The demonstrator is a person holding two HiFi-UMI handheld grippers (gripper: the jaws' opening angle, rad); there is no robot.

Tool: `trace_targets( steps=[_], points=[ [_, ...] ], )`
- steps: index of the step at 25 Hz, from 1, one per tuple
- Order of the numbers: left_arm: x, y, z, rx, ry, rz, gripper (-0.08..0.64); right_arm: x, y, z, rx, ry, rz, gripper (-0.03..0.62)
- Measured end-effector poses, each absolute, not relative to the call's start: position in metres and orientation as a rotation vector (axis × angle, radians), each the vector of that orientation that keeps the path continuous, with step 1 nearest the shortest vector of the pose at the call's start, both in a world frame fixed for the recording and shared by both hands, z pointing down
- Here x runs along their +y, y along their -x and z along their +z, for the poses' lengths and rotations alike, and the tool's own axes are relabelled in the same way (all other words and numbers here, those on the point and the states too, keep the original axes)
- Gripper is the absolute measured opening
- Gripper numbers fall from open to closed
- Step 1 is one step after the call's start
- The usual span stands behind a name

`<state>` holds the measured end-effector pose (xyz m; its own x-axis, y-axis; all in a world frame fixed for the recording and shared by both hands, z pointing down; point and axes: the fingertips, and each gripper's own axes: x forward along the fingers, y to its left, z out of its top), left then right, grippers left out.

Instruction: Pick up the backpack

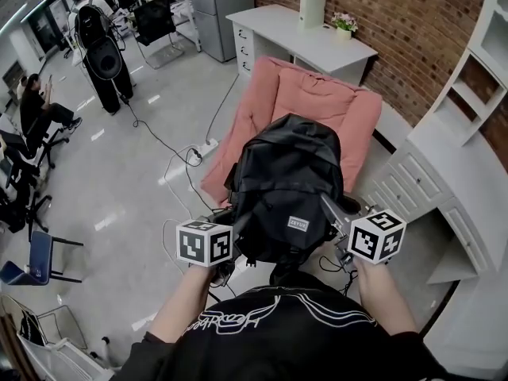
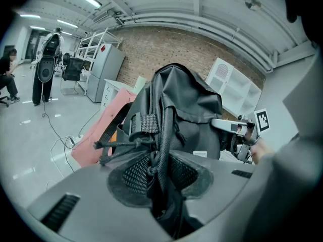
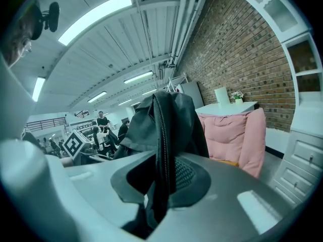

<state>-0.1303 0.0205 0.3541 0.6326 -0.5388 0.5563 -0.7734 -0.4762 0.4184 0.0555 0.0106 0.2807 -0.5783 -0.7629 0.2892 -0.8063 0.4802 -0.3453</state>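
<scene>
The black backpack hangs in the air between my two grippers, just in front of a pink cushioned chair. My left gripper is shut on a strap and cord at the pack's left side; in the left gripper view the backpack's webbing runs down between the jaws. My right gripper is shut on the pack's right edge; in the right gripper view a zippered fold of the backpack is pinched between the jaws. The pack's small white label faces me.
A white desk with a plant stands against the brick wall behind the chair. White drawers and shelves line the right side. Cables and a power strip lie on the floor to the left. People stand and sit far left.
</scene>
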Motion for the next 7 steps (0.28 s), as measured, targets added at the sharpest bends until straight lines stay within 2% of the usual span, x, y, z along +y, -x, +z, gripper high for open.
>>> trace_targets(
  steps=[7],
  points=[
    [0.0273,0.1321,0.3520,-1.007,-2.207,0.457,0.094,0.0200,-0.0539,0.2780,-2.590,-1.414,0.691,0.054]
  ],
)
